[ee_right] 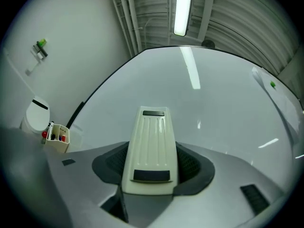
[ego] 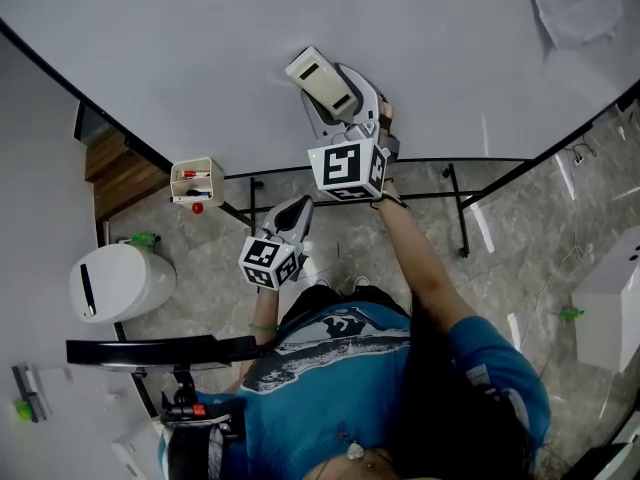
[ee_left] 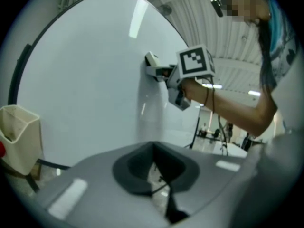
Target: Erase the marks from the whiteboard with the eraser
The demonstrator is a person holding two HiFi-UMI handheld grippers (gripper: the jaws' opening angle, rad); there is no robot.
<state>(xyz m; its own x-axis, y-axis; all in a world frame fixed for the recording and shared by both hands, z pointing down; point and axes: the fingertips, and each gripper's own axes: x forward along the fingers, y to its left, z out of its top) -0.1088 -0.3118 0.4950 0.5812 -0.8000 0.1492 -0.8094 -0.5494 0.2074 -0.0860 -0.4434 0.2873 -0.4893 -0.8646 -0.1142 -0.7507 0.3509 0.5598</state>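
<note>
Fingers (ee_right: 197,167) of right gripper (ee_right: 151,171) clamp eraser (ee_right: 151,137).
Eraser flat on whiteboard (ee_right: 223,108); left gripper (ego: 298,210) at 7 o'clock, closed, empty.

Right gripper view: the wiping face of the eraser (ee_right: 150,148) is hidden under its own cream shell. Head view: the whiteboard (ego: 200,48) is cut off by the top edge, as is a pale sheet (ego: 580,3) at upper right. Contents of the cream holder (ego: 196,180), left of centre, are too small to be identified.

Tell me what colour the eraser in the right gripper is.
The eraser is cream, with a dark strip at each end. It shows best in the right gripper view.
</note>
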